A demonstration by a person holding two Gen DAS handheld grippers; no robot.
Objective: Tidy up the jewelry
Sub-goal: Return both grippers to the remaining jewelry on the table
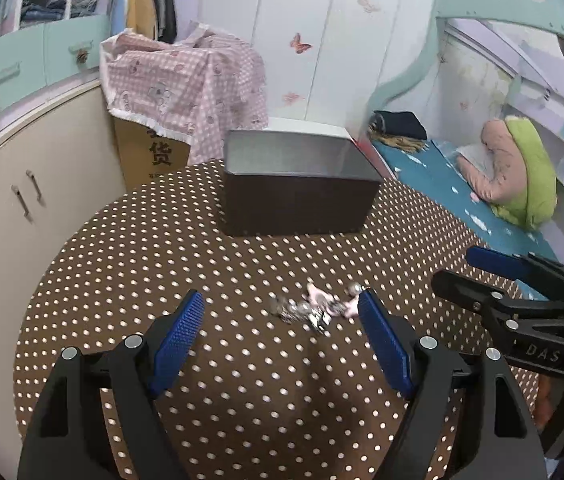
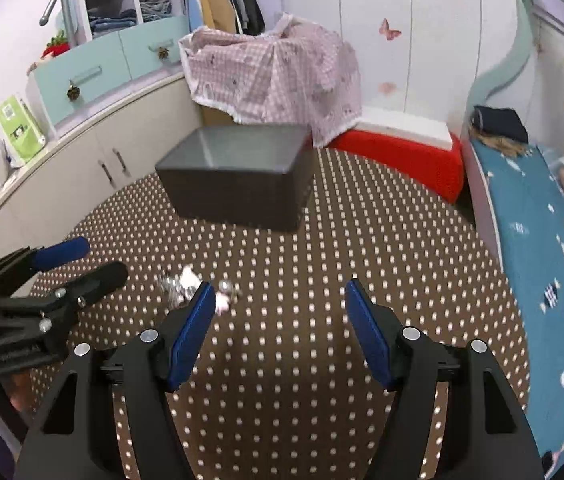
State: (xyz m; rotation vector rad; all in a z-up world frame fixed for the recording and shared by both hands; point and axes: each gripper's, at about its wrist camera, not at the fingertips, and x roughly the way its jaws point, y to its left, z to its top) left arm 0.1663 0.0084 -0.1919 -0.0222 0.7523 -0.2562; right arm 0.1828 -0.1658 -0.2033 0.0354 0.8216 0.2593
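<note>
Both grippers poised over a brown polka-dot tablecloth (image 1: 130,264), blue pads spread wide, nothing between them

Left gripper (image 1: 282,308) aimed down at a small heap of jewelry (image 1: 313,308), a tangle of silvery beads and pale pink pieces, blurred, lying just ahead of the fingertips and toward the right-hand pad (image 1: 381,336)

Right gripper (image 2: 280,296) also apart and empty, with the same heap off to its left, just beyond and partly behind its left-hand pad (image 2: 194,328), not in line with the gap

Heap strung roughly side to side across the left gripper's view, so the long axis running across the open jaws rather than along them

Left gripper judged the nearer and better lined up for a pick; right one needing a sideways shift first

Farther out, dark open box (image 1: 301,188) standing on the cloth well beyond the jewelry, inside apparently bare, the likely destination

Behind, a checked pink cloth (image 1: 186,84) draped over a carton, and a bed with a blue sheet (image 2: 521,240) to the right
</note>
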